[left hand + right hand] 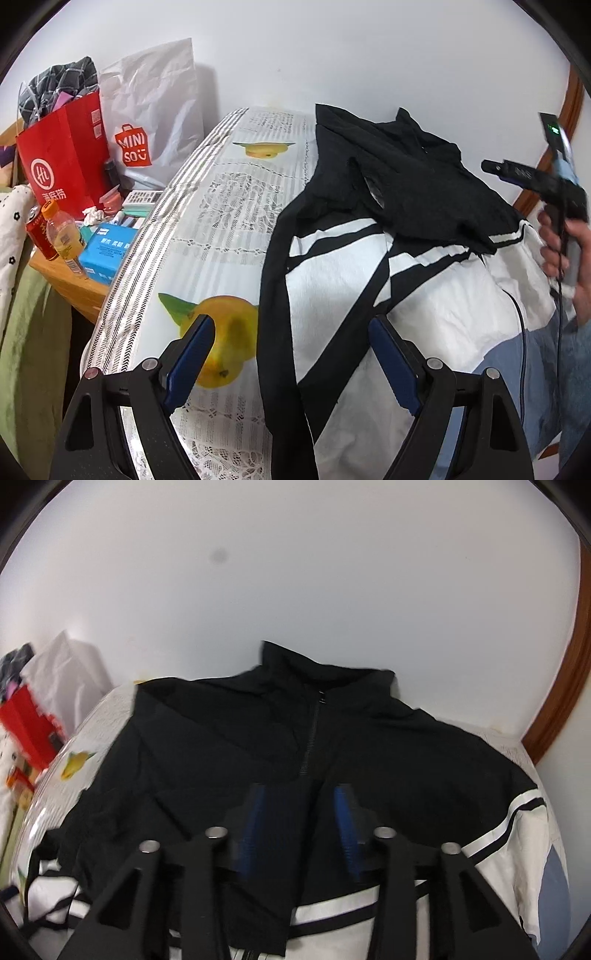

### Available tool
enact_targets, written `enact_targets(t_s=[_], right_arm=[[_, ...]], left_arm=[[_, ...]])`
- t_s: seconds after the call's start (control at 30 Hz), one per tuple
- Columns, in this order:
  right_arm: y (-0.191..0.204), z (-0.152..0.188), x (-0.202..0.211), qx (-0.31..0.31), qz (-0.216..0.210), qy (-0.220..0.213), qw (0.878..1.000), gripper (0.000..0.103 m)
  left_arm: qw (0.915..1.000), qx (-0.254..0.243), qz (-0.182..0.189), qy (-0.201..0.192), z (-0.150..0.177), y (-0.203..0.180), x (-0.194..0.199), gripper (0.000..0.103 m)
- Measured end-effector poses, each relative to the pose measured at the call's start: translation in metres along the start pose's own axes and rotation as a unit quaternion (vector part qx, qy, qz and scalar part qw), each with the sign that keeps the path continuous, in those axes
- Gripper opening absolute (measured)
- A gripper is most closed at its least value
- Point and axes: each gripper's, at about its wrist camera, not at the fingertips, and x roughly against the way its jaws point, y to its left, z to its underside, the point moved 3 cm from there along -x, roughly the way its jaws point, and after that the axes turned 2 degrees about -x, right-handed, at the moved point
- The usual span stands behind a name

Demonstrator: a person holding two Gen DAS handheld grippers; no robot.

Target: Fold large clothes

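A black and white zip jacket (369, 229) lies spread on a table with a lemon-print cloth (229, 206). Its black collar end points to the wall, and white panels with black stripes lie nearer me. My left gripper (291, 325) is open above the jacket's left edge, one finger over the cloth, one over the white panel. My right gripper (299, 794) is open and empty, hovering over the black chest (221, 746) below the zip. The right gripper also shows in the left wrist view (532, 177), held in a hand at the far right.
A side table at the left holds a red paper bag (62, 162), a white Miniso bag (155, 110), a drink bottle (64, 236), a red can and a blue box (107, 251). A white wall stands behind the table. A wooden frame (561, 686) curves at the right.
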Motion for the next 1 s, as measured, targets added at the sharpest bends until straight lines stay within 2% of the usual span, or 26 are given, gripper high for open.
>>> enact_targets(t_s=[0.07,0.13,0.27,0.37,0.53,0.6,0.63,0.73,0.77,0.87,0.93,1.0], right_arm=[[0.018,0.009,0.010,0.023,-0.021,-0.004,1.000,0.063],[0.048,0.021,0.013,0.060,-0.054,0.005,0.997,0.068],[0.102,0.052,0.016,0.121,-0.122,0.028,0.985,0.070],[0.140,0.072,0.016,0.164,-0.165,0.044,0.971,0.070],[0.182,0.090,0.003,0.241,-0.151,0.053,0.957,0.070],[0.189,0.092,-0.005,0.252,-0.126,0.042,0.959,0.070],[0.191,0.091,-0.009,0.247,-0.118,0.040,0.961,0.065],[0.183,0.082,-0.012,0.217,-0.127,0.047,0.967,0.014],[0.180,0.078,-0.009,0.209,-0.132,0.045,0.968,0.014],[0.152,0.055,0.014,0.158,-0.156,0.004,0.975,0.012],[0.118,0.039,0.031,0.120,-0.149,-0.023,0.981,0.012],[0.072,0.025,0.044,0.082,-0.122,-0.049,0.988,0.012]], left_arm=[[1.0000,0.003,-0.006,0.000,0.001,0.001,0.000,0.084],[1.0000,0.003,-0.009,0.002,0.002,0.001,0.001,0.084],[0.9999,0.003,-0.016,0.005,0.007,0.004,0.005,0.084],[0.9999,0.008,-0.011,0.009,0.012,0.006,0.006,0.084],[0.9999,0.006,-0.009,0.012,0.016,0.005,0.008,0.084],[0.9999,0.006,-0.009,0.013,0.016,0.003,0.008,0.084],[0.9998,0.006,-0.010,0.014,0.016,0.003,0.008,0.084],[0.9998,0.008,-0.011,0.015,0.014,0.001,0.009,0.084],[0.9998,0.007,-0.012,0.015,0.014,0.000,0.010,0.084],[0.9998,0.004,-0.014,0.013,0.010,-0.005,0.013,0.084],[0.9999,0.001,-0.014,0.009,0.007,-0.010,0.015,0.084],[0.9999,0.001,-0.012,0.005,0.005,-0.015,0.018,0.084]])
